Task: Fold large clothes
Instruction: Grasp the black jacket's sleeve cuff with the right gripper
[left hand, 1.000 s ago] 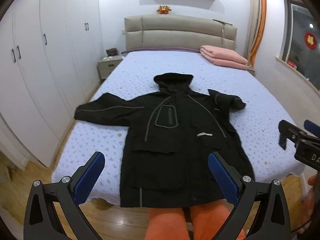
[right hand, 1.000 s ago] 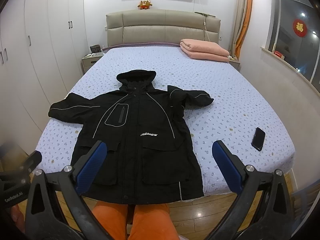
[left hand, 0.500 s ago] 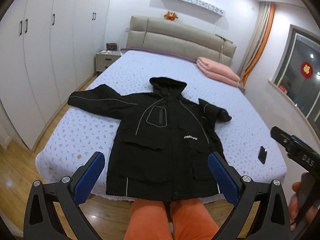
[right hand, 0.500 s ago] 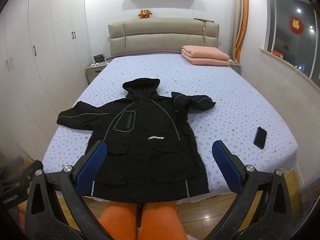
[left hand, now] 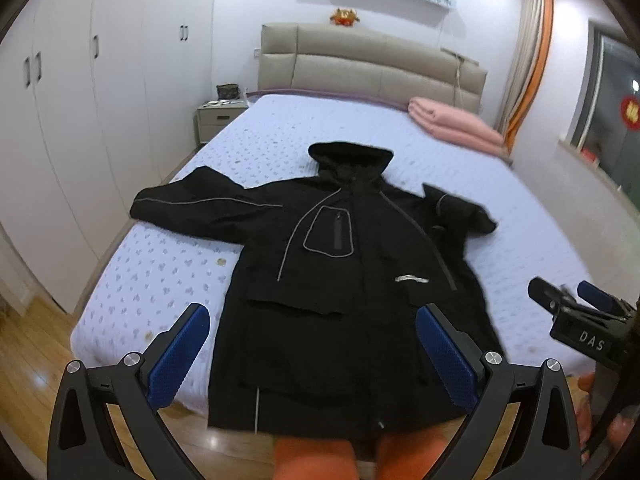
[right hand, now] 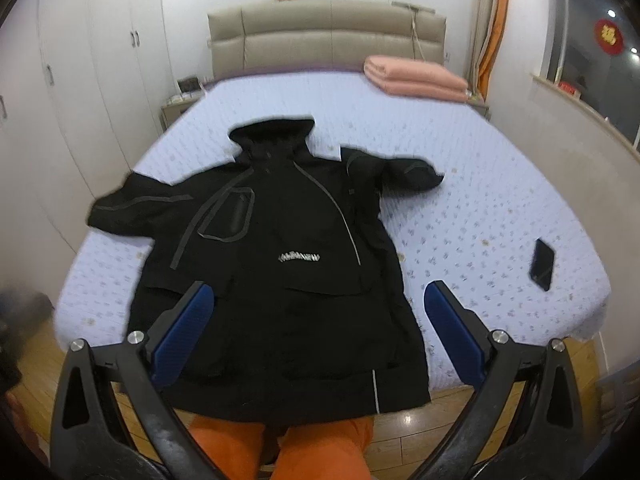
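A black hooded jacket [left hand: 340, 280] lies front-up and unfolded on the bed [left hand: 168, 264], hood toward the headboard and hem hanging over the foot edge. The left gripper [left hand: 312, 344] and right gripper [right hand: 320, 320] are both held above the hem with fingers spread wide, holding nothing.

Risks: the overhanging hem could drag the slippery-looking jacket off the bed if pulled. The sleeve on the right gripper's side is bunched against the jacket and may fold unevenly. The thick pocket layers may slip from a shallow pinch.

View differences: only the right wrist view shows a phone [right hand: 542, 259] on the bed, well apart from that bunched sleeve. Only the left wrist view shows the other gripper, beside the jacket.
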`<action>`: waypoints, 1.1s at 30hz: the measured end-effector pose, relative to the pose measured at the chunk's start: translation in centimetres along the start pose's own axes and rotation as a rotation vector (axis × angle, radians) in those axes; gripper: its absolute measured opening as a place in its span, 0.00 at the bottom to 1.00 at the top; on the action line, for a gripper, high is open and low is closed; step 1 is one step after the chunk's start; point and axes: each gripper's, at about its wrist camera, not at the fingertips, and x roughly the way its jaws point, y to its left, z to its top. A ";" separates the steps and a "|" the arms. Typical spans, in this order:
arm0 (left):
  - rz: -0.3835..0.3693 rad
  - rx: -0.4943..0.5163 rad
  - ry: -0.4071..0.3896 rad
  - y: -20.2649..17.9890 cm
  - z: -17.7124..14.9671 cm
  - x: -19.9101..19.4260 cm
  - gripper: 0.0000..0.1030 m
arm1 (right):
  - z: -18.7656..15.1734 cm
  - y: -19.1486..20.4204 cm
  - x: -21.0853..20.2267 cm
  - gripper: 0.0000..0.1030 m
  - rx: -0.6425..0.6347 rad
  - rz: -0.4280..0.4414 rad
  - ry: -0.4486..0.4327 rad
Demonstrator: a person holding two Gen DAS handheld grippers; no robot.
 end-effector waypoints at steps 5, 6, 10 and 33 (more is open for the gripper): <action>0.000 0.080 0.045 -3.7 2.3 10.8 1.00 | 2.1 -2.7 9.8 1.00 0.046 -0.004 0.057; -0.005 0.092 0.062 -4.3 2.7 12.7 1.00 | 2.9 -3.3 12.0 1.00 0.064 -0.010 0.064; -0.044 0.133 0.144 -7.9 5.1 21.0 1.00 | 5.5 -5.9 18.3 1.00 0.156 -0.010 0.106; -0.069 0.166 0.358 -24.6 14.0 36.6 1.00 | 21.1 -29.2 41.0 0.83 0.399 0.041 0.357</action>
